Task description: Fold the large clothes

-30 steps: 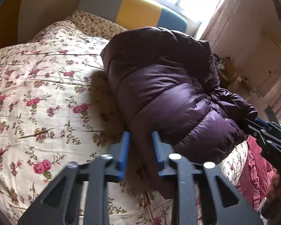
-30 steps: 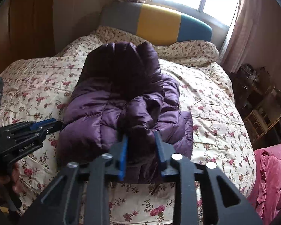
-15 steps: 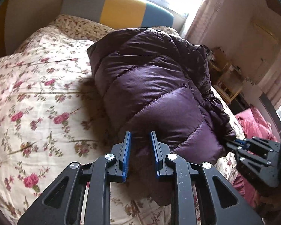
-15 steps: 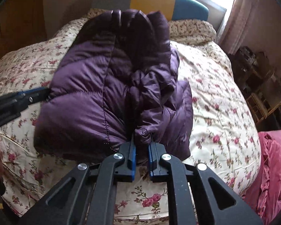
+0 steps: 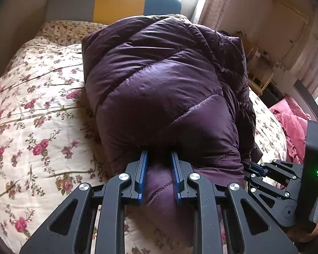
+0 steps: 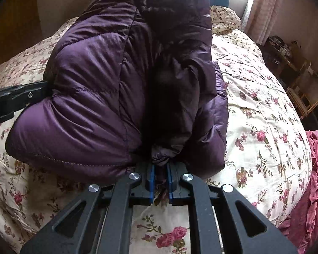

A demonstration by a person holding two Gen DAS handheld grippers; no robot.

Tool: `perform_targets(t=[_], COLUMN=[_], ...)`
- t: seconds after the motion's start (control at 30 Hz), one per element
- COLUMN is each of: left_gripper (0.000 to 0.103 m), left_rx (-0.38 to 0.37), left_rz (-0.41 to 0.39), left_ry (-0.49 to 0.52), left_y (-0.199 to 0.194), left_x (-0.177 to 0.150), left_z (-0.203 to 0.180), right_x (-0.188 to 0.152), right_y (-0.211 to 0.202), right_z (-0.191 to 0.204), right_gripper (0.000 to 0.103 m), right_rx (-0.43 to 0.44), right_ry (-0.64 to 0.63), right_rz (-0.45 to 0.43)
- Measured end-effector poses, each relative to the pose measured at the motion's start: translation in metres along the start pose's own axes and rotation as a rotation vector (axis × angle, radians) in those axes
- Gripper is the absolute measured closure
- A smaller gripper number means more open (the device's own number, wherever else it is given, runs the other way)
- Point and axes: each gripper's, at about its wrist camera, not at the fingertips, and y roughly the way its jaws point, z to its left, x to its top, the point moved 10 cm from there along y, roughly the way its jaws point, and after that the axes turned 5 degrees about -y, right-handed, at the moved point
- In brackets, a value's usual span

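Note:
A puffy dark purple down jacket [image 5: 163, 89] lies bundled on the floral bedspread [image 5: 31, 116]. My left gripper [image 5: 158, 158] has its blue pads on either side of the jacket's near edge, with padded fabric between them. My right gripper [image 6: 159, 170] is shut on a bunched fold of the same jacket [image 6: 91, 97] at its near edge. The right gripper also shows in the left wrist view [image 5: 252, 169], at the jacket's right corner. The left gripper shows in the right wrist view [image 6: 14, 97], at the jacket's left side.
A headboard [image 5: 116, 2] in grey, yellow and teal stands at the far end under a bright window. Pink bedding [image 6: 311, 190] hangs off the bed's right side. Wooden furniture [image 6: 296, 80] stands by the right wall. The bedspread [image 6: 265, 127] extends right of the jacket.
Both grippers have moved in to the jacket's near edge. The right one closed on a fold, and the left one now has padded fabric between its pads.

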Motion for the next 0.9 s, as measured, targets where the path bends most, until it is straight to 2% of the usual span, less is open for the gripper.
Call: perform_targets(t=[0.23,0.3,0.6,0.9], left_gripper=[0.082,0.082,0.082,0.082], left_rx=[0.008,0.007,0.001,-0.020], left_rz=[-0.023,-0.027,-0.046,-0.082], left_ry=[-0.028,-0.032,-0.044,-0.068], left_y=[-0.013,-0.016,-0.026,-0.043], left_x=[0.002,0.003,0.006,0.014], left_z=[0.002,0.003,0.006,0.009], right_x=[0.006,0.008,0.024,0.052], right_y=[-0.019,-0.025,-0.059,-0.086], right_z=[0.002,-0.002,-0.006,0.001], right_gripper=[0.091,0.080,0.055,0.051], right_rx=[-0.035,-0.049,-0.099,-0.116], right_ry=[-0.005,0.003,0.010,0.013], right_rz=[-0.025,-0.036,-0.099,-0.165])
